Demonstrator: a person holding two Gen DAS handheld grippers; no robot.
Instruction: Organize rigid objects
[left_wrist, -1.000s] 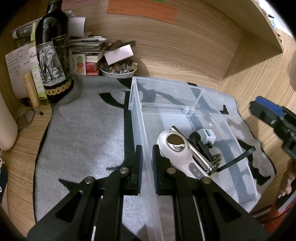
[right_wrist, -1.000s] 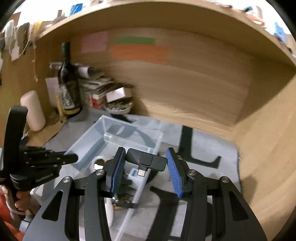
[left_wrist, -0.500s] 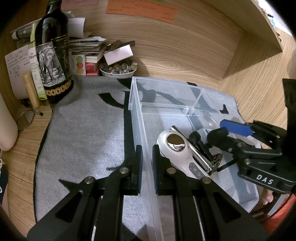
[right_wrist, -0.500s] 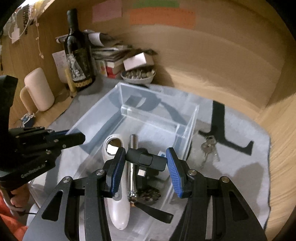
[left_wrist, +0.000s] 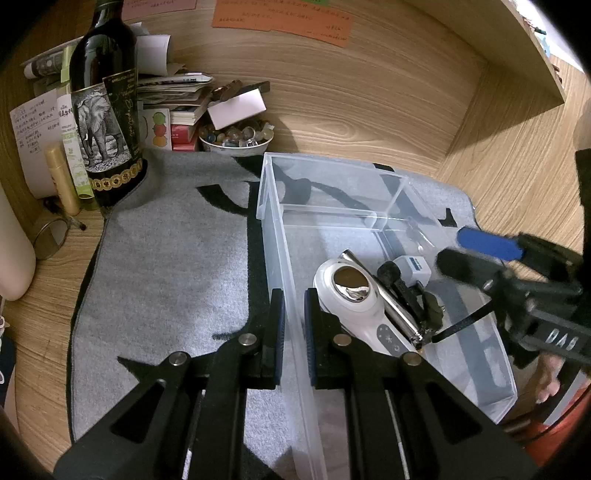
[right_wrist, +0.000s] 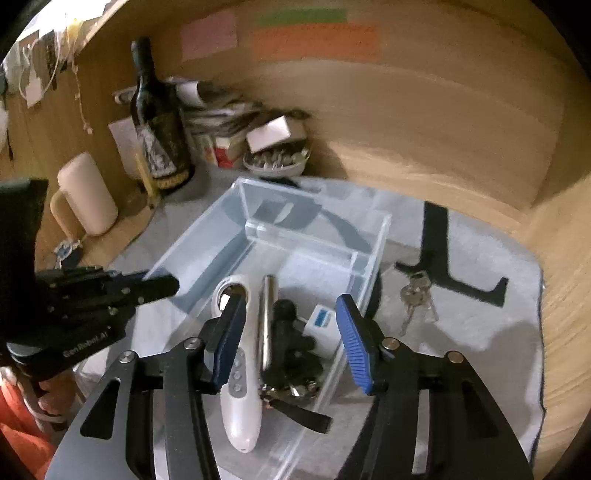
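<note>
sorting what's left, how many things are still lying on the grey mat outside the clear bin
1: a bunch of keys lies on the grey mat, just right of the clear bin. More may be hidden behind the grippers.

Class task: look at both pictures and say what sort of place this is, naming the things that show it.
Probably a home desk nook: wood-grain walls carry coloured paper notes, and a dark wine bottle with an elephant label stands by a stack of books and papers.
</note>
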